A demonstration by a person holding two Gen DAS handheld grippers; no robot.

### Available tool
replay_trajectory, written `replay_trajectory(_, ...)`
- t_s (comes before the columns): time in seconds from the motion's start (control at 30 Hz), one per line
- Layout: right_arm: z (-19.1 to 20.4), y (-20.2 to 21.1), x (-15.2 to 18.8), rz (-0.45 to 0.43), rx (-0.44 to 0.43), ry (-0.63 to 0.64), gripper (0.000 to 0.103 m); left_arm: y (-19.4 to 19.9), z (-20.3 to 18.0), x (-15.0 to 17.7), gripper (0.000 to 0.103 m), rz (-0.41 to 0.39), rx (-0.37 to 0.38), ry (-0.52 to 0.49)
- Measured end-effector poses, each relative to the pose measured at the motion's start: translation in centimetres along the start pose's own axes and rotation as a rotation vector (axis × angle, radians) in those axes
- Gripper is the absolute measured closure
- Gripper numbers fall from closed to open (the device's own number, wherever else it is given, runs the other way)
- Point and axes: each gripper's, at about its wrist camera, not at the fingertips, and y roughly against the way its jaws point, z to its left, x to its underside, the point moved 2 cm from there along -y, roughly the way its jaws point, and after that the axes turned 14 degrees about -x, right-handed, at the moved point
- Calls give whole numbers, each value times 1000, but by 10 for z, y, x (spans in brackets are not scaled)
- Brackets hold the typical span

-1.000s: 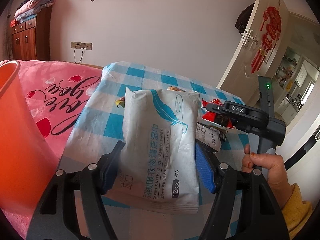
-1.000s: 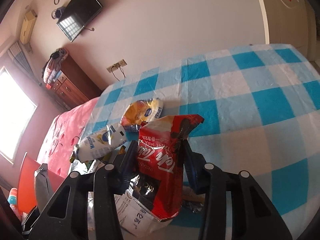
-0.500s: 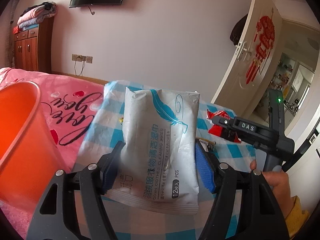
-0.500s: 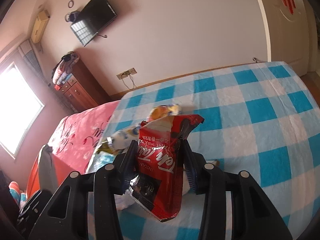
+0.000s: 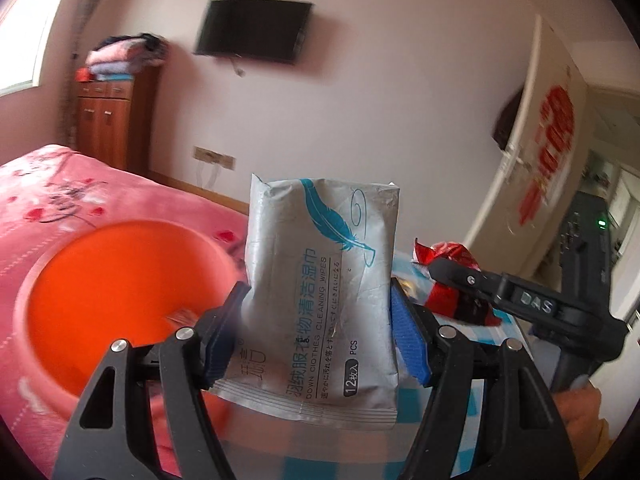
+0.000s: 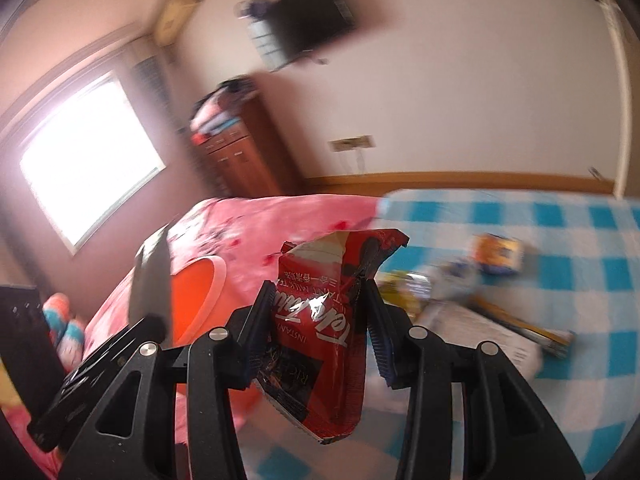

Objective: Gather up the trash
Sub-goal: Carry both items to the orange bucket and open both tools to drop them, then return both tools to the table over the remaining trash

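1. The left hand-held gripper (image 5: 318, 322) pinched a grey foil pack of cleaning wipes printed with a teal feather (image 5: 322, 280), its blue pads pressed against the pack's two sides and the pack standing upright between them.
2. The right hand-held gripper (image 6: 316, 330) pinched a crumpled red plastic snack wrapper (image 6: 320, 332), which hung below the jaws with its torn top above them.
3. A round orange plastic bucket (image 5: 120, 292) sat on the pink patterned bedspread (image 5: 80, 192), just left of the wipes pack in the left wrist view.
4. In the right wrist view, more loose wrappers (image 6: 496, 256) lay on the tabletop's blue-and-white checked cloth (image 6: 560, 216), right of the red wrapper.
5. A black wall-mounted television (image 5: 254, 32) and a brown wooden cabinet (image 5: 116, 120) stood behind, both blurred.
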Motion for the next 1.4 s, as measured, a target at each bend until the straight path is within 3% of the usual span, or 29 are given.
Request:
replay_trajectory(0.2,75,-55,-7,73,-116,115,57,16,62,-16,34,-55,-137,75)
replay_trajectory(0.5,128,-122,-2,159,-191,185,56,-3,116,-12,33,-16,-212,159)
replay_trajectory(0.57,132,-137,3,193,-212,189,54,-9,123,-9,28,-3,-232,172)
replay_trajectory(0.6,131,-143,5,199,-215,182,50,-13,127,-7,25,5,-253,176)
replay_trajectory(0.67,128,-148,7,191,-185,170,30,-16,132,-5,18,9,-262,184)
replay_trajectory(0.77,119,-139,8,160,-179,147,28,-16,137,-2,13,7,-282,188)
replay_trajectory(0.87,105,-121,6,104,-148,119,13,-16,138,-1,12,0,-318,165)
replay_trajectory(1.03,84,-90,4,31,-70,130,13,-13,132,1,10,-2,-314,151)
replay_trajectory(1.4,44,-54,28,7,44,112,13,-9,101,2,6,-15,-257,106)
